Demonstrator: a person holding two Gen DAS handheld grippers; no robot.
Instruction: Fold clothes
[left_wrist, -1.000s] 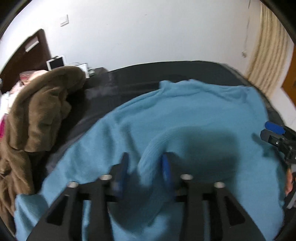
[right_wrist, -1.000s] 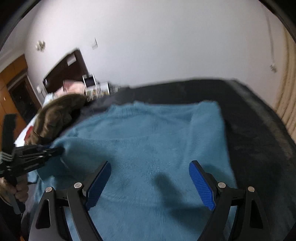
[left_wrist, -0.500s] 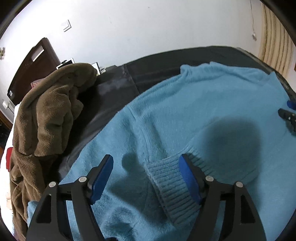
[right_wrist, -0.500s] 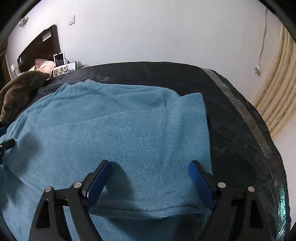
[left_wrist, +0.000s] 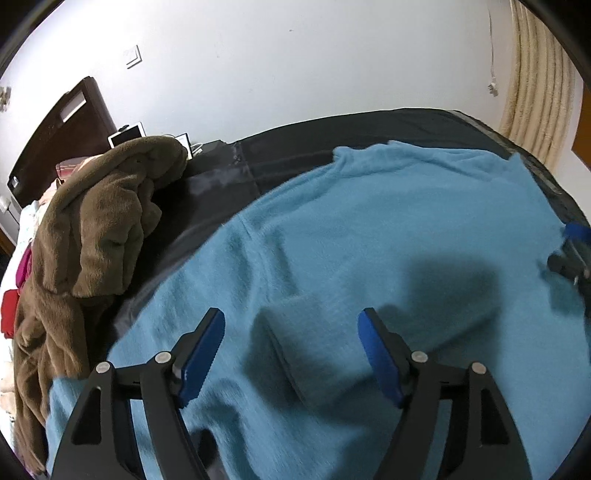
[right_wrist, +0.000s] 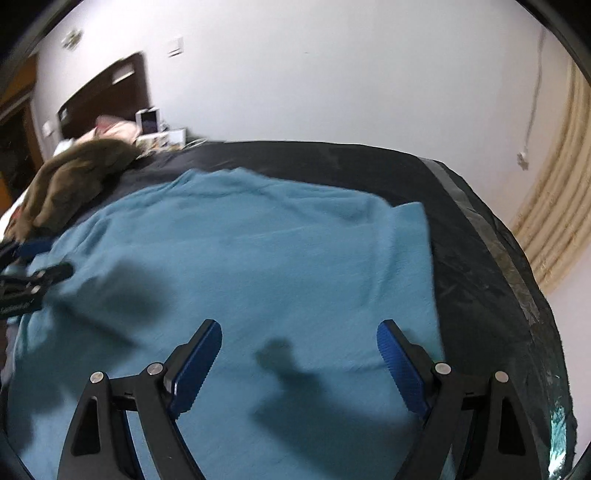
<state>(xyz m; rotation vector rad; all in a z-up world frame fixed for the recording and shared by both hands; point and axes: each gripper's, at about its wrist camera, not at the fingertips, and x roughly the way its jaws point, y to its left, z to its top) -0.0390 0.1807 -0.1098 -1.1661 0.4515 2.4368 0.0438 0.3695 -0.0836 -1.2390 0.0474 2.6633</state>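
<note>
In the left wrist view, a brown fleece (left_wrist: 85, 236) is heaped at the left of the frame on the bed (left_wrist: 221, 192), with red and pink cloth peeking out at the far left edge. To its right a blue sweater (left_wrist: 332, 240) lies spread over the dark cover and fills the middle and right of the frame. The left gripper (left_wrist: 291, 343) hangs low over it; its jaws have just been opening and now stand wide, and the ribbed cuff (left_wrist: 299, 347) lies loose between them, with neither pad pressing on it. That sleeve appears laid in across the body, so one fold looks done. At the right edge the right gripper (left_wrist: 569, 254) shows, blurred. In the right wrist view the sweater (right_wrist: 258, 258) again fills the centre, with its right side already turned in as a flap (right_wrist: 406, 236) at centre right, and the right gripper (right_wrist: 299, 354) hovers over it with jaws wide and nothing between them. Both sides seem tucked; by this judgement the remaining work is to fold the body over itself, then take up the fleece. Behind stand a white wall, a dark headboard (left_wrist: 59, 129) at upper left, small frames beside it, and a beige curtain (right_wrist: 554, 206) at the right.
</note>
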